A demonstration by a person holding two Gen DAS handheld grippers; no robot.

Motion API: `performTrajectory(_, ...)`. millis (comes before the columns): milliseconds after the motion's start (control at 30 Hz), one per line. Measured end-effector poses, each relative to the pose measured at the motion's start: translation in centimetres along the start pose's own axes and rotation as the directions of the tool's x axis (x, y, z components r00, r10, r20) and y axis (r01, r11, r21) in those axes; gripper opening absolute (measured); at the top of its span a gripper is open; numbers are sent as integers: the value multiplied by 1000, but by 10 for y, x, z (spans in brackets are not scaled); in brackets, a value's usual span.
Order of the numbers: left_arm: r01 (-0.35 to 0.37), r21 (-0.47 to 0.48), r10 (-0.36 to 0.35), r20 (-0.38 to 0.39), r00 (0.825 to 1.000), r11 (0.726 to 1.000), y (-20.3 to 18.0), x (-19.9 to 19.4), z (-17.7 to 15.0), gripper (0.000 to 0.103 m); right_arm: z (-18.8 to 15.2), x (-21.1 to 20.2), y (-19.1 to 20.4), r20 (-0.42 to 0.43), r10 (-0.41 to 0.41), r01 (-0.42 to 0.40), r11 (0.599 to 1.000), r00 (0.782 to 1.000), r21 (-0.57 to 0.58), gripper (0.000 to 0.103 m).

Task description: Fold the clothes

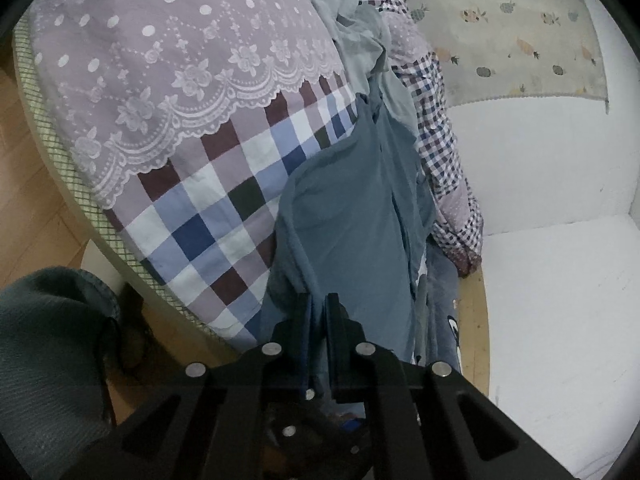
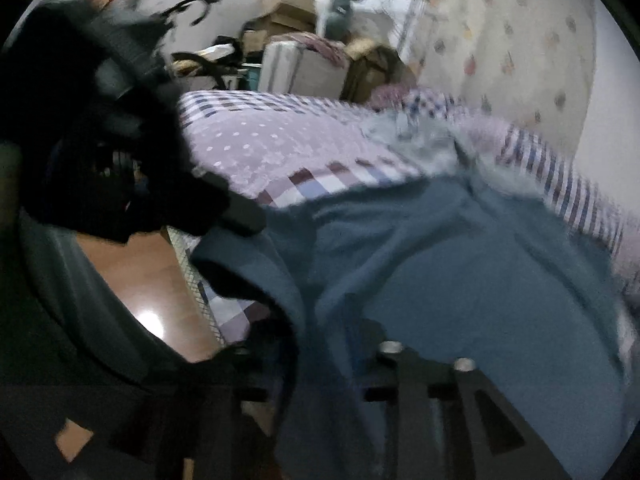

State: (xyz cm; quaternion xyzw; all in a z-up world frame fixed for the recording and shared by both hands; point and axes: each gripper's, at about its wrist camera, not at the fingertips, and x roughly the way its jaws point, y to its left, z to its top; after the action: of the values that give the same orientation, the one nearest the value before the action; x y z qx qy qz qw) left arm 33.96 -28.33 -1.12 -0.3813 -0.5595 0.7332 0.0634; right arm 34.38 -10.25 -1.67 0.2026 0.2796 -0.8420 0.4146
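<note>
A blue-grey garment [image 1: 352, 216] hangs stretched from the bed's edge down to my left gripper [image 1: 318, 312], which is shut on its edge. A lighter grey part [image 1: 348, 16] lies crumpled further up the bed. In the blurred right wrist view the same blue garment [image 2: 460, 280] drapes over my right gripper [image 2: 320, 332], whose fingers are mostly hidden by the cloth and seem closed on it. The left gripper [image 2: 224, 204] shows as a dark shape holding the garment's far edge.
The bed has a checked sheet [image 1: 224, 208] and a purple lace cover [image 1: 160, 60]. A small-check shirt [image 1: 444, 152] lies along the bed's right side by a white wall [image 1: 540, 160]. Wooden floor [image 2: 160, 288] is left. Boxes and bags [image 2: 304, 48] stand beyond.
</note>
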Motion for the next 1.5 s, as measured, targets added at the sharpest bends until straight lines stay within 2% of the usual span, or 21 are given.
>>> performTrajectory(100,8,-4,-8,-13,1000,1000,2,-5,1,6,0,-5,20,44,-49,55,990,998,-131,39)
performTrajectory(267,18,-5,-18,-18,1000,1000,3,-10,4,4,-6,-5,51,108,-101,130,941,989,-313,39)
performTrajectory(400,15,1,-15,-17,1000,1000,3,-10,5,4,-8,0,59,130,-139,178,914,982,-365,34)
performTrajectory(467,16,3,-16,-16,1000,1000,2,-10,5,4,-8,2,57,119,-135,169,919,984,-357,15)
performTrajectory(533,20,3,-20,-12,1000,1000,2,-10,4,4,-7,5,55,108,-130,160,924,986,-348,2)
performTrajectory(600,22,2,-22,-7,1000,1000,3,-10,4,4,-5,5,49,90,-102,125,944,991,-305,2)
performTrajectory(733,30,0,-30,9,999,1000,3,-12,3,5,5,5,22,47,11,-5,992,999,-129,2)
performTrajectory(833,20,-5,-20,25,1000,1000,3,-14,1,21,10,7,0,22,91,-91,996,996,23,2)
performTrajectory(900,22,8,-22,32,999,1000,0,-14,-3,38,12,9,-13,13,131,-132,985,991,108,2)
performTrajectory(967,28,27,-29,40,999,999,-3,-14,-8,51,12,11,-27,13,181,-180,962,983,203,2)
performTrajectory(1067,44,43,-47,58,997,998,-8,-14,-13,56,12,11,-37,21,231,-227,931,973,287,2)
performTrajectory(1200,42,36,-44,47,998,998,-9,-8,-20,60,10,6,-36,31,273,-267,903,962,338,2)
performTrajectory(1267,46,23,-46,42,998,999,-9,-4,-24,62,11,4,-34,31,278,-272,901,960,337,2)
performTrajectory(1500,64,-38,-62,49,997,997,2,0,-25,62,15,3,-17,25,255,-253,932,967,259,2)
